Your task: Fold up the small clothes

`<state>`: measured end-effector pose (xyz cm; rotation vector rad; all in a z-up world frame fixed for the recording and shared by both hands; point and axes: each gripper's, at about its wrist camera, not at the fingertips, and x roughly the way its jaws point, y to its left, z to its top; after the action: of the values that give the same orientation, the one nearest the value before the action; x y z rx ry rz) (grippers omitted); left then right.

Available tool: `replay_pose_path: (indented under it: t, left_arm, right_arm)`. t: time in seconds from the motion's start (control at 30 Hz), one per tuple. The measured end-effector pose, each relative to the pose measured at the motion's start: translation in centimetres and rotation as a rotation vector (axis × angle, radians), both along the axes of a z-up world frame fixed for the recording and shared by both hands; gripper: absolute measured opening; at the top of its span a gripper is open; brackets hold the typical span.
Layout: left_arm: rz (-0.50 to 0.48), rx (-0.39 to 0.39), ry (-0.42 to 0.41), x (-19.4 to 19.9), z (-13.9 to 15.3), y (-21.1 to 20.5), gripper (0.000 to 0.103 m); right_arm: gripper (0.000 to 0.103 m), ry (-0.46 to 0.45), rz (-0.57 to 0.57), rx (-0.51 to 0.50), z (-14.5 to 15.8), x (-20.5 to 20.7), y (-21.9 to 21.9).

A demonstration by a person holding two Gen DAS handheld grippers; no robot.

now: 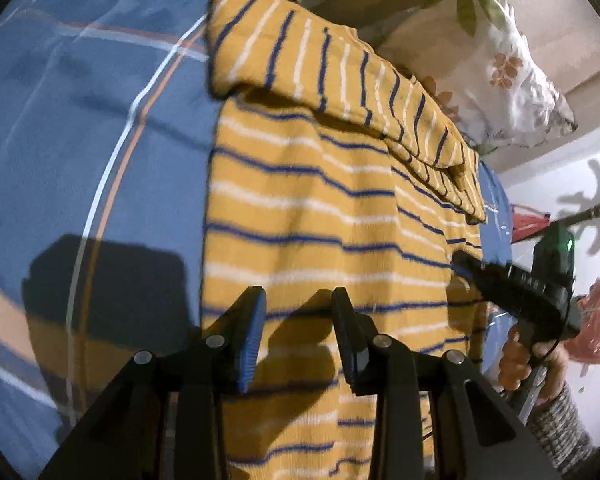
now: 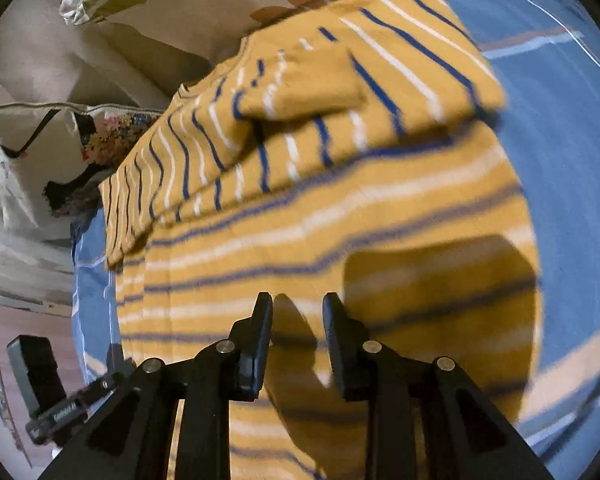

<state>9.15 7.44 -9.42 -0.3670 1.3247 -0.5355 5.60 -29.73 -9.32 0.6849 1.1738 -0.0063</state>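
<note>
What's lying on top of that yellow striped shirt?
Its own sleeves, folded across the upper shirt. Beneath lies a blue bedsheet. Whatever the folded sleeves cover, such as the collar, cannot be seen.

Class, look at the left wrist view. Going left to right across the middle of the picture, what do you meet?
Blue sheet → striped top → right tool → hand holding it.
</note>
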Motion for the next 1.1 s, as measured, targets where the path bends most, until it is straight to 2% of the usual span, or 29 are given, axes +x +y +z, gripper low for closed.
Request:
replay_pose_path:
  t: [0.13, 0.27, 0.47, 0.53, 0.63, 0.73, 0.83, 0.97, 1.1]
  left_arm:
    - [0.082, -0.035, 0.009, -3.4, -0.1, 1.4, 0.032]
    - [0.146, -0.04, 0.014, -6.9, 0.0, 1.8, 0.032]
    - [0.202, -0.036, 0.002, -11.8, 0.3, 2.2, 0.033]
    - [0.224, -0.038, 0.002, -13.1, 0.5, 2.4, 0.034]
    - [0.275, -0.057, -0.003, -14.3, 1.0, 3.2, 0.035]
    - [0.309, -0.08, -0.005, -15.1, 1.1, 3.9, 0.036]
    - [0.32, -0.071, -0.02, -15.2, 1.3, 3.9, 0.037]
    - [0.32, -0.104, -0.012, -15.4, 1.0, 3.4, 0.05]
    - [0.307, -0.095, -0.017, -15.8, 0.9, 2.9, 0.051]
  right_arm:
    - [0.028, 0.0, 0.067, 0.013, 0.3, -3.6, -0.2]
    - [0.032, 0.019, 0.154, -0.055, 0.4, -7.7, -0.3]
    - [0.032, -0.029, 0.175, -0.017, 0.7, -13.4, -2.4]
    - [0.032, -0.047, 0.161, -0.004, 0.8, -14.4, -2.9]
    - [0.041, -0.069, 0.133, 0.01, 1.2, -15.5, -3.4]
    - [0.043, -0.07, 0.138, 0.012, 1.1, -16.2, -3.6]
    - [0.043, -0.069, 0.109, 0.038, 0.6, -16.7, -3.9]
    - [0.047, -0.073, 0.092, 0.066, 0.5, -16.9, -4.1]
    - [0.051, -0.061, 0.094, 0.11, 0.2, -17.3, -3.9]
